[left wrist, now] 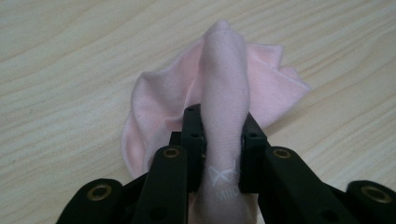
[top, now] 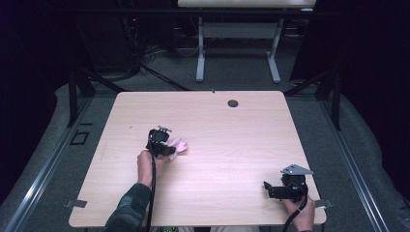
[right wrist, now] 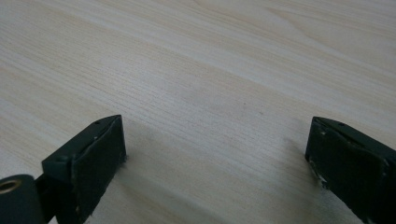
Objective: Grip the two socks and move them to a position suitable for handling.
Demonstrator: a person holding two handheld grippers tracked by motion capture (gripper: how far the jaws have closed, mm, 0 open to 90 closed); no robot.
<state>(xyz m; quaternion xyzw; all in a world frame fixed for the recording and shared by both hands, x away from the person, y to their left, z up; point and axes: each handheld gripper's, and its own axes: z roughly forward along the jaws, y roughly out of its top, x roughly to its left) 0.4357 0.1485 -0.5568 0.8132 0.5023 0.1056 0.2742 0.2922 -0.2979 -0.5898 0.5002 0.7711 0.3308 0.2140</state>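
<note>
Two hand-held grippers are working over a light wooden table (top: 232, 140). On the person's left, the left gripper (top: 167, 145) is sitting a little left of the surface's middle, roughly halfway between the near and far edges, with the left hand (top: 145, 164) gripping it from behind and a dark sleeve (top: 128, 208) reaching in from the near edge. Its jaws are pinching a pink sock (left wrist: 219, 93): in the left gripper view (left wrist: 223, 140) a raised fold of the fabric is running up between the two black pads, which are pressing on it from both sides, while the rest of the sock is spreading flat on the wood beyond and beside the jaws. A small white mark is showing on the pinched fold near the bottom of that view. In the high view the sock (top: 178, 144) is lying just to the right of that gripper, touching it.

Near the surface's near right corner, the right gripper (top: 268, 188) is resting low over the wood, held by the right hand (top: 302, 215), well apart from the sock. Its jaws are standing spread wide in the right gripper view (right wrist: 217, 158), with bare wood between them.
</note>
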